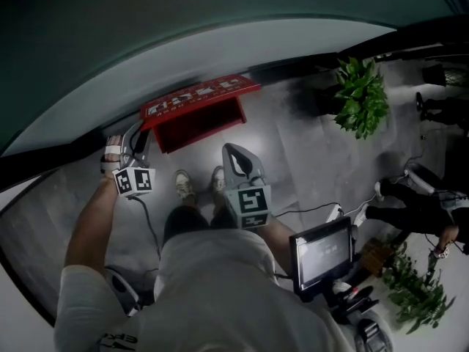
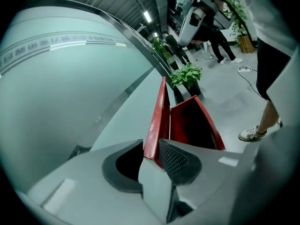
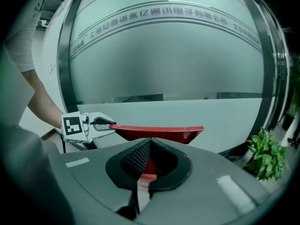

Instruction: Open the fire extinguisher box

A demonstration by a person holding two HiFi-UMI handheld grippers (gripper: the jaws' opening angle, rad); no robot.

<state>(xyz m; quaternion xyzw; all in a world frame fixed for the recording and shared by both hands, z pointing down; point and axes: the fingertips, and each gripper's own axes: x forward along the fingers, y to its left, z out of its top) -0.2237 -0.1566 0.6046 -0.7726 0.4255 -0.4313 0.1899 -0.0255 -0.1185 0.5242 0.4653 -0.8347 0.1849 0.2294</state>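
The red fire extinguisher box (image 1: 201, 127) stands on the floor against a frosted glass wall, with its printed lid (image 1: 199, 95) raised. My left gripper (image 1: 132, 141) holds the lid's left end. In the left gripper view the lid's edge (image 2: 159, 111) runs between the jaws of the left gripper (image 2: 151, 149), and the dark inside of the box (image 2: 192, 125) shows beside it. The right gripper view shows the lid (image 3: 159, 129) edge-on, with the left gripper (image 3: 101, 124) clamped on its end. My right gripper (image 1: 233, 152) hovers in front of the box, shut and holding nothing (image 3: 150, 142).
The curved glass wall (image 1: 146, 35) runs behind the box. A potted plant (image 1: 360, 97) stands to the right of it, another plant (image 1: 414, 288) at the lower right. A monitor (image 1: 322, 254) hangs near my right side. A person's legs (image 1: 410, 204) and cables lie on the floor at the right.
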